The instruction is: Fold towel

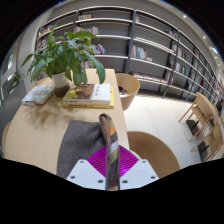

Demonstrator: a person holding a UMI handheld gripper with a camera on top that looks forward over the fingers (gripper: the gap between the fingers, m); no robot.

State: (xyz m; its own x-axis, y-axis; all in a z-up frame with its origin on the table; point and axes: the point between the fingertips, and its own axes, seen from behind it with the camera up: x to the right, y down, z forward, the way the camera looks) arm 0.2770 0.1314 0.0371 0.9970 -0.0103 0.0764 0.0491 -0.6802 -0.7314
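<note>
A grey towel lies on the wooden table, just ahead and to the left of my fingers. One edge of it is lifted and runs as a narrow folded strip up between the magenta pads. My gripper is shut on this towel edge, at the table's near right side. The part of the towel under the fingers is hidden.
A potted plant stands at the table's far end, with books and a white object beside it. Wooden chairs stand beyond and right of the table. Bookshelves line the back wall.
</note>
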